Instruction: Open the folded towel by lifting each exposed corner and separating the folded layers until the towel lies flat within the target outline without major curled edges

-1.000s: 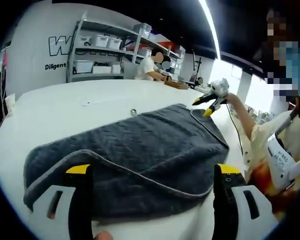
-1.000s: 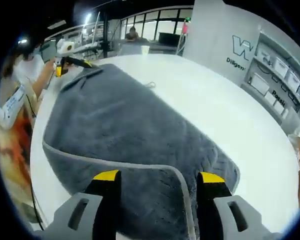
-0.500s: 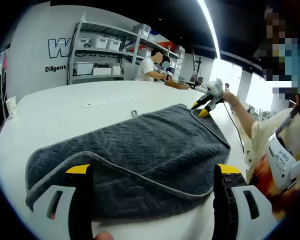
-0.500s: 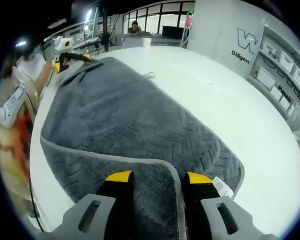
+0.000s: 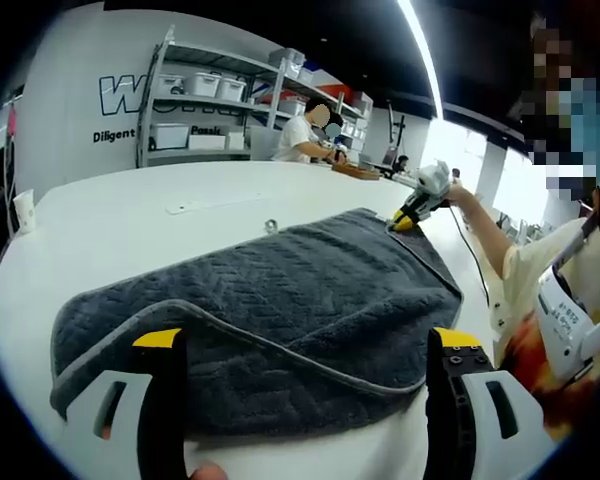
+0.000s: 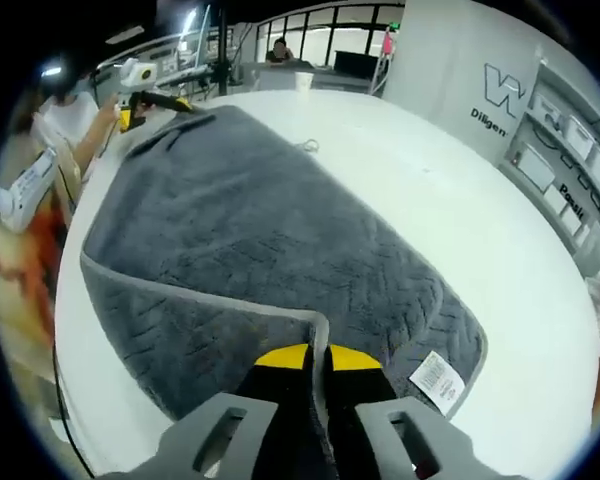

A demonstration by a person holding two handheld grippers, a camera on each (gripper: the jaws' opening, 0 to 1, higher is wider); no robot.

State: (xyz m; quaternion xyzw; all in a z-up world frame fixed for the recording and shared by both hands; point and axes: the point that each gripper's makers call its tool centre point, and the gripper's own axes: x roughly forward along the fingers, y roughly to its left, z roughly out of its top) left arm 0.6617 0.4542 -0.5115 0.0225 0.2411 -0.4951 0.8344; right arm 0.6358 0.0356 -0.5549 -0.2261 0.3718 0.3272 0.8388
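While the right tongs (image 6: 313, 362) pinched the grey towel (image 6: 270, 240) by its near corner, its length ran away across the table (image 6: 440, 190). The left tongs (image 5: 305, 345) stood wide open, empty, over the opposite corner.

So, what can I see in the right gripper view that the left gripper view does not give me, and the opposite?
Right gripper view alone: the right tool shut on the towel's grey-piped corner, and a white care label beside it. Left gripper view alone: the left tool open, jaws wide apart over the near edge, and a shelf rack with white bins. Both share the grey towel, still folded, on the white table.
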